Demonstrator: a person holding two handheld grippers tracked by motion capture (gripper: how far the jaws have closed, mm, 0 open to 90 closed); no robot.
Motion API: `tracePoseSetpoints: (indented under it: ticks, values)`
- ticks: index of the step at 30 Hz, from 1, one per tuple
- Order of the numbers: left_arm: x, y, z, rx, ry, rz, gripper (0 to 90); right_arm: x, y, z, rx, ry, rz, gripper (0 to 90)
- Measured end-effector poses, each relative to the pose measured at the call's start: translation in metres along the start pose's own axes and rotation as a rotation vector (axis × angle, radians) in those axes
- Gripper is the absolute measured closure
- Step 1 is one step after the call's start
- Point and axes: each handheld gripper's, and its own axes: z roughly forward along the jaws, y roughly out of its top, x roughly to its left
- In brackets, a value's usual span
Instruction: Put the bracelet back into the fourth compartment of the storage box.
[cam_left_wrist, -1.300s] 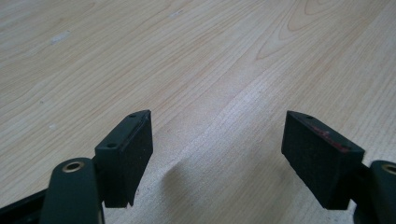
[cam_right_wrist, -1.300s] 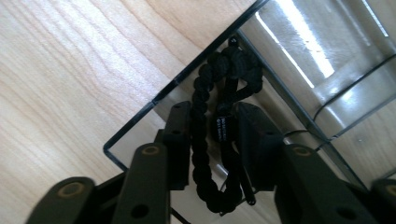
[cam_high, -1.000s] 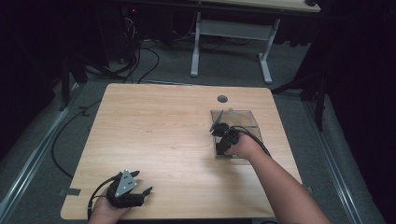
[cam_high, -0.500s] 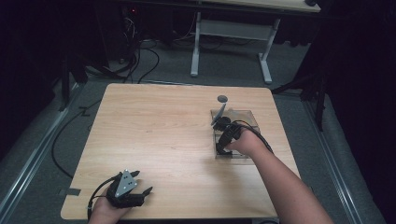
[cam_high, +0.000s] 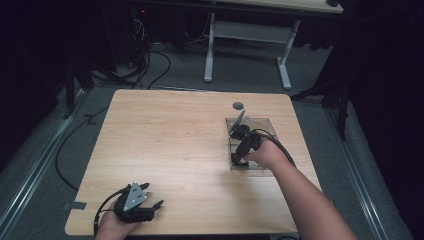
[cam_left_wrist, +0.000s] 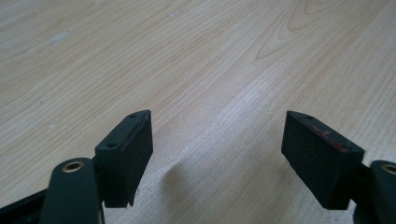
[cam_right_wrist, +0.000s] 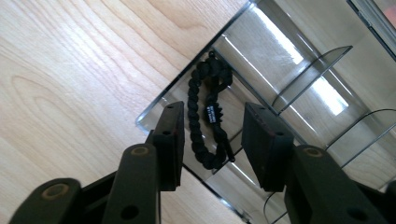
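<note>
**Bracelet in the tray's corner compartment**

In the corner compartment of the clear tray (cam_right_wrist: 261, 70) lies a black braided bracelet (cam_right_wrist: 208, 114), its long axis running along the right gripper's (cam_right_wrist: 210, 140) line of sight. It sits below and between the parted jaws, untouched; they have just narrowed. The gripper has lifted since earlier. The left gripper (cam_high: 150, 207) rests released on the table (cam_high: 165, 145).

Left black two-jaw gripper (cam_high: 150, 209) lies low in the left hand (cam_high: 112, 227), jaws wide apart, nothing between its fingertips. Right black two-jaw gripper (cam_right_wrist: 210, 135) points downward from an outstretched right forearm (cam_high: 305, 200); its jaws have just been closing, part-open, pads (cam_right_wrist: 175, 140) touching nothing.
</note>
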Motion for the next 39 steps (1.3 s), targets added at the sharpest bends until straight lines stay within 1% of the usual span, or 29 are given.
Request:
tracePoseSetpoints:
  ticks: [2,3,4,5,6,7,8,9,10,11,12,14,15,16,17,18,20,22,24,28,29,31,32,33,34,36,37,39]
  values:
    - [0.0,0.0,0.0,-0.002,0.0,0.002,25.4,0.002,-0.002,-0.002,-0.002,-0.003,-0.001,62.5]
    - [0.0,0.0,0.0,-0.001,0.0,0.002,25.4,0.003,-0.004,-0.002,-0.002,-0.004,0.019,63.1]
    - [0.0,0.0,0.0,-0.001,0.001,0.003,25.4,0.004,-0.005,-0.003,-0.006,0.0,0.024,63.5]
    - [0.0,0.0,0.0,-0.001,0.001,0.003,25.4,0.004,-0.006,-0.004,-0.009,-0.004,0.012,64.0]
    - [0.0,0.0,0.0,-0.001,0.002,0.004,25.4,0.003,-0.008,-0.004,-0.023,-0.002,-0.003,64.5]
    - [0.0,0.0,0.0,-0.001,0.002,0.004,25.5,0.003,-0.008,-0.004,-0.023,-0.002,-0.003,64.5]
    - [0.0,0.0,0.0,0.0,0.001,0.005,25.4,0.005,-0.011,-0.008,-0.031,0.0,0.027,65.8]
    - [0.0,0.0,0.0,0.0,0.0,0.005,25.4,0.007,-0.013,-0.009,-0.035,0.005,0.046,66.2]
    - [0.0,0.0,0.0,0.0,0.0,0.005,25.4,0.009,-0.014,-0.01,-0.033,0.0,0.053,66.8]
    - [0.0,0.0,0.0,0.0,-0.001,0.003,25.4,0.01,-0.016,-0.011,-0.036,0.001,0.051,67.6]
    - [0.0,0.0,0.0,0.001,-0.001,0.002,25.4,0.01,-0.018,-0.012,-0.044,0.003,0.033,68.4]
    - [0.0,0.0,0.0,0.001,-0.001,0.002,25.3,0.011,-0.019,-0.013,-0.046,0.0,0.034,68.6]
    - [0.0,0.0,0.0,0.001,-0.001,0.001,25.3,0.012,-0.021,-0.013,-0.049,0.001,0.041,68.6]
    - [0.0,0.0,0.0,0.0,-0.001,0.0,25.3,0.013,-0.024,-0.014,-0.065,0.002,0.049,68.5]
    - [0.0,0.0,0.0,0.0,-0.001,0.0,25.3,0.014,-0.025,-0.014,-0.065,-0.002,0.06,68.5]
    - [0.0,0.0,0.0,-0.006,-0.002,-0.005,25.2,0.014,-0.027,-0.014,-0.075,-0.007,0.051,68.5]
    - [0.001,0.0,-0.001,-0.009,-0.001,-0.007,25.2,0.015,-0.03,-0.013,-0.084,0.003,0.062,68.6]
    - [0.001,-0.001,-0.001,-0.01,-0.002,-0.007,25.2,0.017,-0.034,-0.012,-0.088,0.001,0.06,68.6]
    - [0.001,-0.001,-0.001,-0.01,-0.002,-0.006,25.1,0.018,-0.035,-0.011,-0.09,0.002,0.058,68.5]
    - [0.001,-0.001,-0.001,-0.012,-0.002,-0.007,25.1,0.023,-0.042,-0.007,-0.106,0.003,0.069,68.0]
    - [0.001,-0.001,-0.001,-0.013,-0.001,-0.007,25.1,0.023,-0.044,-0.006,-0.107,0.002,0.063,67.2]
    - [0.001,-0.001,-0.001,-0.013,-0.002,-0.007,25.0,0.025,-0.045,-0.005,-0.104,-0.006,0.07,66.7]
    - [0.001,-0.001,-0.001,-0.014,-0.002,-0.008,25.0,0.026,-0.046,-0.005,-0.116,-0.008,0.06,65.7]
    - [0.001,-0.001,-0.001,-0.015,-0.003,-0.007,25.0,0.027,-0.048,-0.003,-0.13,-0.001,0.067,64.6]
    - [0.001,-0.001,-0.001,-0.015,-0.003,-0.007,24.9,0.027,-0.048,-0.003,-0.13,-0.001,0.067,64.6]
    - [0.001,-0.001,-0.001,-0.018,-0.003,-0.008,24.8,0.03,-0.051,0.0,-0.142,-0.019,0.063,62.1]
    - [0.001,-0.001,-0.001,-0.018,-0.003,-0.008,24.8,0.031,-0.052,0.0,-0.15,-0.023,0.066,61.7]
    - [0.001,-0.001,-0.001,-0.019,-0.004,-0.009,24.8,0.032,-0.055,0.002,-0.173,-0.015,0.08,60.4]
